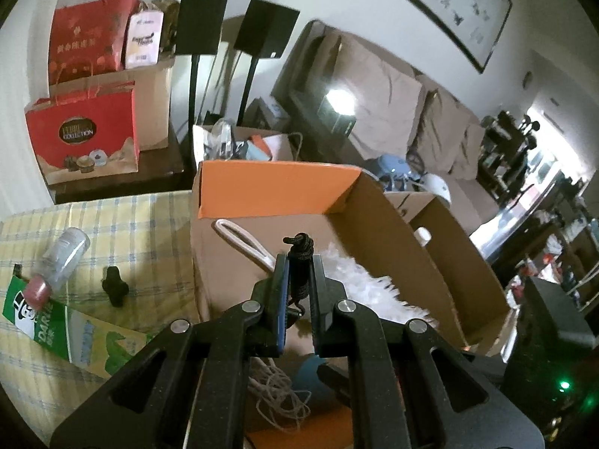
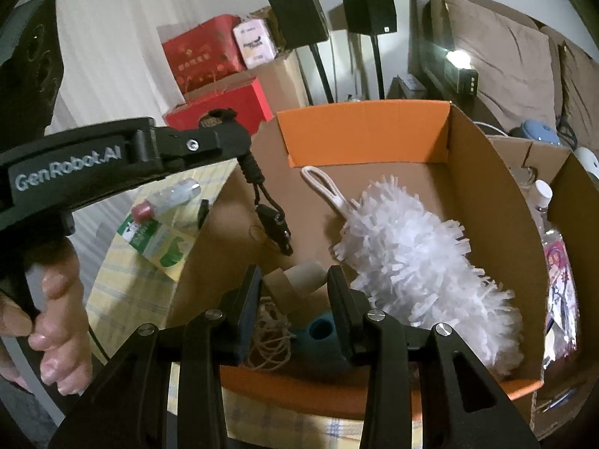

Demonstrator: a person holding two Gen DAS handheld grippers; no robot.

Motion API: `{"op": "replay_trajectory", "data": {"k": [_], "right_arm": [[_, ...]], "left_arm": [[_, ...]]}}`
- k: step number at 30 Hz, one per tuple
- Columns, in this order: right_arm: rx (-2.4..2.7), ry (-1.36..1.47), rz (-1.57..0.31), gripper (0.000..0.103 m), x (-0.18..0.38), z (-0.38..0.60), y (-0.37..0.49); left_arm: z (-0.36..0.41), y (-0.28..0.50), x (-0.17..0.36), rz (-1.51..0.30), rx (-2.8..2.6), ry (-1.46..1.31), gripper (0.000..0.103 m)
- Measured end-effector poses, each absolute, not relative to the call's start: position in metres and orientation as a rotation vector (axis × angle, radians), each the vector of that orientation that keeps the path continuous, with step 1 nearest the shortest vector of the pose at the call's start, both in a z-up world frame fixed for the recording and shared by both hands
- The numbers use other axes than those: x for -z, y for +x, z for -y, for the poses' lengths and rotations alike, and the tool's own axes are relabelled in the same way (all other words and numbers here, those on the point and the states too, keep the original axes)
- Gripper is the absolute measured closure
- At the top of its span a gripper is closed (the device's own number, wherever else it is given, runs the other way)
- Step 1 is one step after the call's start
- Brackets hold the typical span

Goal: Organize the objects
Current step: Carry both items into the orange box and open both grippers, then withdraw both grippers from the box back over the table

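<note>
My left gripper [image 1: 298, 267] is shut on a black cord lanyard [image 1: 300, 262] and holds it over the open cardboard box [image 1: 269, 187]. In the right wrist view the left gripper [image 2: 239, 149] hangs the lanyard with its clip [image 2: 275, 226] above the box's left wall [image 2: 209, 262]. A white fluffy duster [image 2: 423, 262] lies in the box with a string bundle [image 2: 269, 340], a teal object [image 2: 320, 333] and a beige roll [image 2: 299, 277]. My right gripper [image 2: 294, 277] is open and empty above the box's near edge.
On the yellow plaid cloth [image 1: 123, 232] left of the box lie a clear bottle [image 1: 61, 258], a small black knob [image 1: 114, 284] and a green carton [image 1: 75, 329]. Red gift bags [image 1: 82, 127] stand behind. A second box [image 2: 561, 202] with a bottle sits to the right.
</note>
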State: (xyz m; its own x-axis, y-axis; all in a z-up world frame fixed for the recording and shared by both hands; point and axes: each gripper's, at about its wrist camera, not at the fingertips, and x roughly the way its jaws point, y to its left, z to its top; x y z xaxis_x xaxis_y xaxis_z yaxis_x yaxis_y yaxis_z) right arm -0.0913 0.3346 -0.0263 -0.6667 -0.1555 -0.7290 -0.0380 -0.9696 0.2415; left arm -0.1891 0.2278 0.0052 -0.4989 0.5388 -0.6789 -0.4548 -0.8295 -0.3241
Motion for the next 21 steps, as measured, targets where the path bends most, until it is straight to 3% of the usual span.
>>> {"op": "replay_trajectory", "data": {"k": [9,13,15,21], "right_arm": [[2.757,1.314,0.360,0.066,0.039,-0.337,-0.102],[2.763,1.308,0.391,0.064,0.041,-0.340,-0.099],[2.761,1.298,0.407,0.057,0.039,-0.341,-0.098],[2.780,1.259,0.433,0.057,0.028,-0.345,-0.091]], "left_arm": [[-0.230,-0.192,0.013,0.099,-2.302,-1.164,0.093],[-0.224,-0.194,0.015,0.107,-2.310,-1.186,0.086],[-0.221,-0.195,0.014,0.114,-2.310,-1.192,0.081],[-0.206,-0.186,0.002,0.139,-2.312,-1.165,0.071]]}}
